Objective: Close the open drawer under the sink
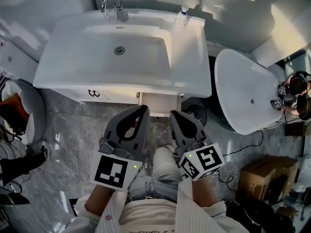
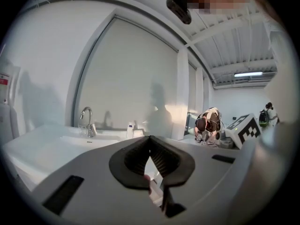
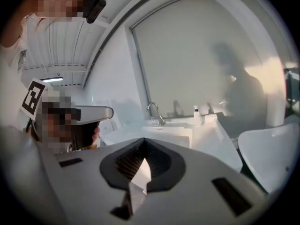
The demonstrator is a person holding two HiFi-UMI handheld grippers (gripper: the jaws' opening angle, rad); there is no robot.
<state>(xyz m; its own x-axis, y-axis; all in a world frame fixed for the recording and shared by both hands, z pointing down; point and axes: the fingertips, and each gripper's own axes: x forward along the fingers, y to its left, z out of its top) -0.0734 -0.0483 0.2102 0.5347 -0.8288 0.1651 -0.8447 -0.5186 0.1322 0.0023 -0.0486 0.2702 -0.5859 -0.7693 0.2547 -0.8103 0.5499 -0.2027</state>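
The drawer (image 1: 160, 104) was seen pulled out under the sink (image 1: 190, 79) front, so the approach was judged under way. Below the sink, the left gripper (image 1: 144, 108) and right gripper (image 1: 174, 113) were held clenched (nothing between) and a forward push was called for.

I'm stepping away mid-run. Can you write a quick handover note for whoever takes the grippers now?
Left gripper: jaws shut, empty.
Right gripper: jaws shut, empty.
Both point at the drawer, which stands open below the sink; whether either touches it cannot be told.
Done: nothing, the drawer is not yet closed.
Left: push its front in until it is shut.
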